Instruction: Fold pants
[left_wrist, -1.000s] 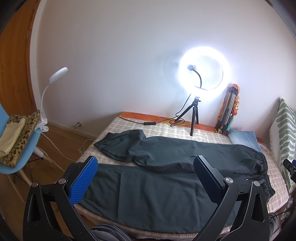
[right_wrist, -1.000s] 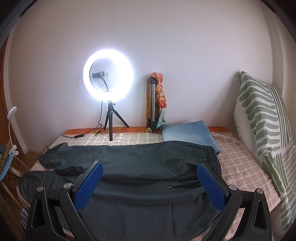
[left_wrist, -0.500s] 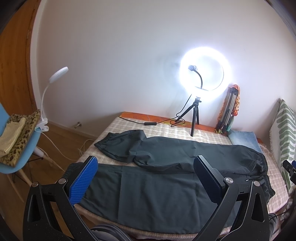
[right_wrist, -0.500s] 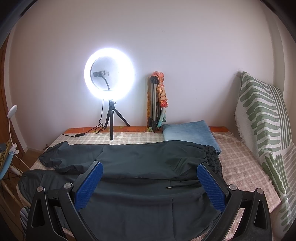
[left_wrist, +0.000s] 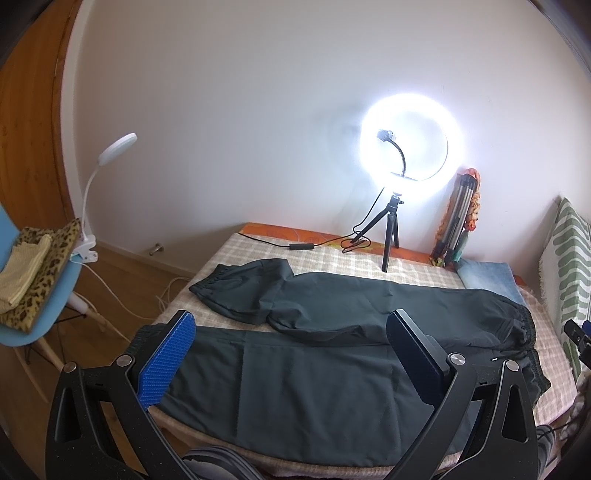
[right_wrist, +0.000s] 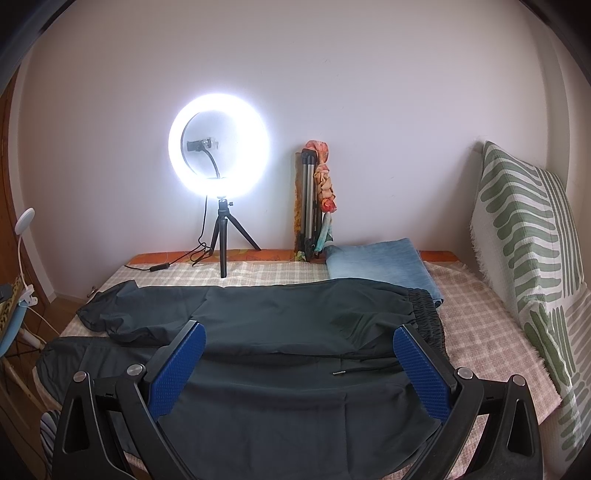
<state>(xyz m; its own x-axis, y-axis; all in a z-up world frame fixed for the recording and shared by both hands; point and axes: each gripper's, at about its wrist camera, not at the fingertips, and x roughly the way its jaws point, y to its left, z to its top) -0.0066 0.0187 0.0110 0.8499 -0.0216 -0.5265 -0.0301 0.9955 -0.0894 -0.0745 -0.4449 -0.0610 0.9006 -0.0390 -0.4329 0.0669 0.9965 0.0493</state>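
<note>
Nothing has changed over the last second: pants (left_wrist: 332, 354) still lie spread across the bed (right_wrist: 491, 332), unfolded. Left gripper (left_wrist: 291, 365) and right gripper (right_wrist: 299, 369) keep hovering at the near edge, fingers spread, holding nothing; folding not started.

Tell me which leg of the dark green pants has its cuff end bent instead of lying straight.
The far leg, nearer the lit ring light: its cuff end kinks at an angle. The near leg, under both open grippers, lies straight, its cuff overhanging the bed edge.
</note>
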